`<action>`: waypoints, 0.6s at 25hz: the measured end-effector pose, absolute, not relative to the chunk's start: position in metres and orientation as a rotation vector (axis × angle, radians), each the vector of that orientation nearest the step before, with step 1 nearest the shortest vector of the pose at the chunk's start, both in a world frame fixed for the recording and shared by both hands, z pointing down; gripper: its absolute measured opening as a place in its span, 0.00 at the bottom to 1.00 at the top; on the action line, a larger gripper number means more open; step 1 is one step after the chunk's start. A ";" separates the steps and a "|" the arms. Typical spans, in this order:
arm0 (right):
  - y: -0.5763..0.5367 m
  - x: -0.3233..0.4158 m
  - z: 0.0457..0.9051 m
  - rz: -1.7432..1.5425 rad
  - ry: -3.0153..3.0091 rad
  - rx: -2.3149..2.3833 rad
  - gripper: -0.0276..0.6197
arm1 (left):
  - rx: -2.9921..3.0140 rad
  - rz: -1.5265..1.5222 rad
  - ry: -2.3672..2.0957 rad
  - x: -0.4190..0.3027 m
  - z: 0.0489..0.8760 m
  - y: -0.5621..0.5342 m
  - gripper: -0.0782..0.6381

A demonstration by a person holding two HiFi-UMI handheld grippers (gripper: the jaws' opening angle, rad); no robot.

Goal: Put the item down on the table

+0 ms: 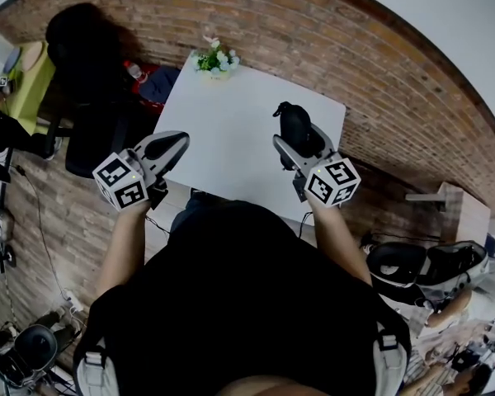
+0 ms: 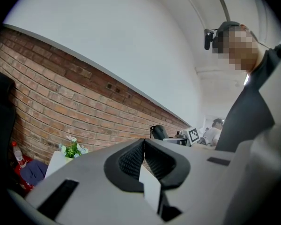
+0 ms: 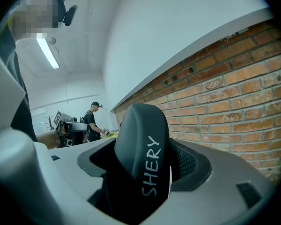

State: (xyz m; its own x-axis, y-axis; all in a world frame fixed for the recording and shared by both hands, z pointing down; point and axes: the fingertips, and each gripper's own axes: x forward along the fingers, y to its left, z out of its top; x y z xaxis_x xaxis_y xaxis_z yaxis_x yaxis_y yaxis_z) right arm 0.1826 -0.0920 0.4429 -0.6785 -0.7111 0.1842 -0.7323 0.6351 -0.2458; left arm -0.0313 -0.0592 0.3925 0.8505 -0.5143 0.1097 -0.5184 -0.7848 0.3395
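Two tongs are up over the white counter (image 1: 231, 114), one at each near corner. The right tongs (image 1: 301, 139) are clamped on the black item (image 1: 294, 122), a rounded dark piece with "SHERY" lettered down its face. In the right gripper view it fills the gap, standing upright, with both ribbed pads pressing its sides. Jaws wide, grip full.

That item sits over the counter's right side, close to the right edge and not far in from the near one. Whether it touches the top, I can't tell from here.

Over to the left tongs (image 1: 175, 143): pads drawn together at the tip, nothing between them. Their nose pokes just over the counter's left near corner.

Between the two tongs lies a broad bare stretch of white top, open all the way back. The only thing on it is a small flower pot (image 1: 214, 60) tight against the far edge, well apart from both tongs. A black chair (image 1: 87, 56) stands off the counter's left side, and brick wall runs along behind.
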 end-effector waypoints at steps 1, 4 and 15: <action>-0.095 0.183 0.443 0.468 -2.774 1.236 0.58 | 2.669 0.018 -0.764 -0.031 0.392 -0.063 0.13; -0.100 0.183 0.442 0.473 -2.769 1.263 0.58 | 2.677 0.030 -0.737 -0.030 0.392 -0.071 0.13; -0.116 0.181 0.440 0.492 -2.731 1.359 0.58 | 2.707 0.062 -0.641 -0.030 0.386 -0.103 0.13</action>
State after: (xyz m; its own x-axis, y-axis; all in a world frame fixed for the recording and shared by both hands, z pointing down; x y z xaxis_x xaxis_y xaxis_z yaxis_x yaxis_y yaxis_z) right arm 0.1812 -0.1159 0.4404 -0.6121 -0.7688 0.1852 -0.7851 0.5627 -0.2588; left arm -0.0303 -0.1030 0.3858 0.8962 -0.4262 0.1233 -0.4419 -0.8334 0.3320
